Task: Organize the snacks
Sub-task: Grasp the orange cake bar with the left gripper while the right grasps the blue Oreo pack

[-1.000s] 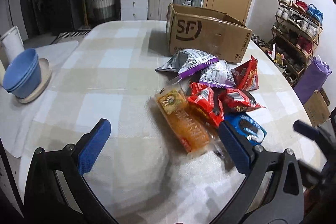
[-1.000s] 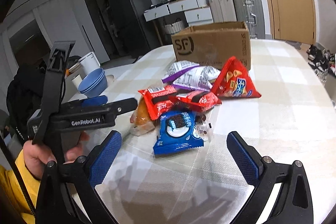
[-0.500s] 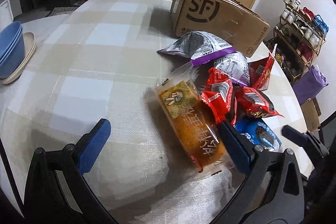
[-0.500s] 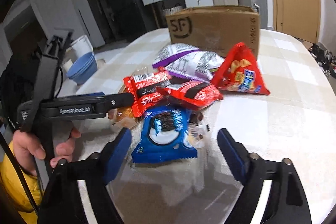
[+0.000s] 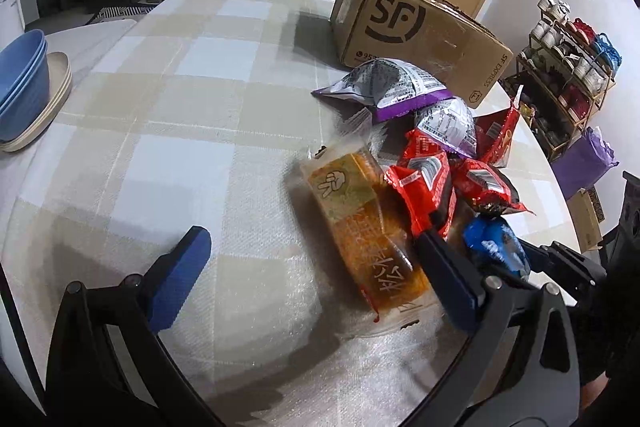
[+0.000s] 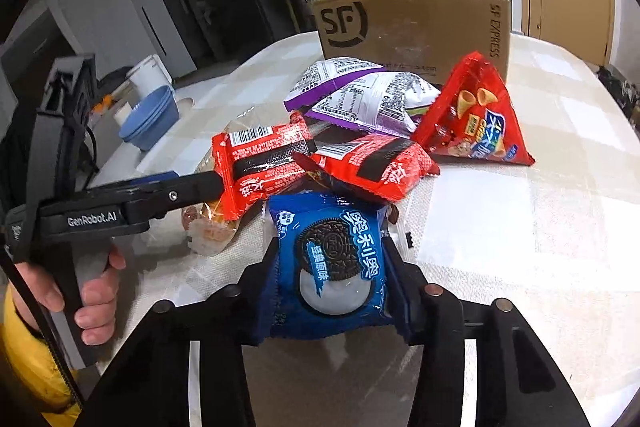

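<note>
A pile of snack packs lies on the checked tablecloth (image 5: 192,115) in front of a brown SF cardboard box (image 5: 416,27). My right gripper (image 6: 332,259) has its jaws closing, and both pads press the sides of a blue Oreo pack (image 6: 332,263) at the pile's near edge. My left gripper (image 5: 310,239) stands wide open low over the cloth. An orange cake pack (image 5: 368,227) lies between its fingers, close to the right one and untouched. Behind are two red packs (image 6: 260,163), two purple-and-silver bags (image 6: 360,99) and a red triangular cone-snack bag (image 6: 472,115).
Stacked blue bowls (image 5: 24,75) on a beige plate sit on the side table at the left. A shoe rack (image 5: 568,67) and a purple bag stand beyond the table's right edge. A hand (image 6: 92,291) in a yellow sleeve holds the left gripper.
Both grippers sank and moved in toward the pile. The right jaws went from wide open to pinching the blue Oreo pack. The left jaws stayed open.
</note>
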### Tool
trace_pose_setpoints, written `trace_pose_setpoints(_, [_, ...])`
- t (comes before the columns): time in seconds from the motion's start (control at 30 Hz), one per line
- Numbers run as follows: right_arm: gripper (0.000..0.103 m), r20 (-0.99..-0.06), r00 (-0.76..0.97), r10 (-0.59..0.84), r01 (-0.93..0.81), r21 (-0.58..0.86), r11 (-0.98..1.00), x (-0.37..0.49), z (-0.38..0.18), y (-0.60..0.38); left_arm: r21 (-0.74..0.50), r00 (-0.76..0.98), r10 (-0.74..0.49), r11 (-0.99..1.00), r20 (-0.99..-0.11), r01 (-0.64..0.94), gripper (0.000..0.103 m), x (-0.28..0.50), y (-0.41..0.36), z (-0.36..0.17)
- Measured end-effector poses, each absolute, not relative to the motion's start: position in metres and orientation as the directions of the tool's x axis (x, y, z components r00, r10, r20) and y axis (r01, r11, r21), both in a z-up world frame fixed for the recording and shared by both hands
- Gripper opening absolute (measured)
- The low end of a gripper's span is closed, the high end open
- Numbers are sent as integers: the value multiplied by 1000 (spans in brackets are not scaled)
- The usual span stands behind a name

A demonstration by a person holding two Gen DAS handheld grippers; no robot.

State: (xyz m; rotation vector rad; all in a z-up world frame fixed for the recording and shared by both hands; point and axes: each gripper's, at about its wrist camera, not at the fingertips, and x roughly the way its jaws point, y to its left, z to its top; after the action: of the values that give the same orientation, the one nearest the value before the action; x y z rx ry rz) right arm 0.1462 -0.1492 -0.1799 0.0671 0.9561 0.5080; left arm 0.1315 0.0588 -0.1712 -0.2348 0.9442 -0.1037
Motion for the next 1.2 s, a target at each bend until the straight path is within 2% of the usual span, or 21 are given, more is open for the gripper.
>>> trace_pose_setpoints(0.23, [45,-732,479,485,-376,328,867,136,-177,-159,-244,568,-184,969,-802,-30,103,127,62,-171])
trace_pose_setpoints(0.5, [45,-702,481,525,-369,381,847,126,-173,-168,-146,562,-94,988,-822,-47,103,118,62,-163])
trace_pose_setpoints(0.57, [45,-693,484,533,-380,383,842,121,-171,-168,-167,550,-111,985,-828,-52,101,118,65,-162])
trace_pose_setpoints(0.67, [45,-682,490,543,-388,387,836,114,-168,-169,-260,528,-196,964,-827,-49,101,121,70,-165])
trace_pose_setpoints(0.8, [45,-670,502,547,-389,390,835,108,-163,-173,-293,490,-217,952,-844,-85,97,132,68,-173])
trace_pose_setpoints(0.9, [45,-667,507,546,-388,389,836,104,-161,-177,-250,489,-187,966,-852,-67,82,135,58,-173])
trace_pose_setpoints(0.93, [45,-664,509,547,-388,390,835,102,-160,-178,-231,490,-173,971,-855,-60,73,136,53,-172])
trace_pose_setpoints(0.97, [45,-662,511,548,-390,390,834,101,-159,-179,-221,489,-168,974,-856,-52,57,136,50,-171])
trace_pose_setpoints(1.03, [45,-660,516,545,-389,386,836,99,-158,-181,-225,483,-183,974,-856,-29,42,134,46,-170])
trace_pose_setpoints(1.13, [45,-650,521,553,-390,394,832,97,-156,-184,-218,487,-189,976,-853,-2,36,130,43,-168])
trace_pose_setpoints(1.2, [45,-644,524,558,-391,400,829,95,-154,-186,-169,502,-150,986,-852,9,35,124,40,-164])
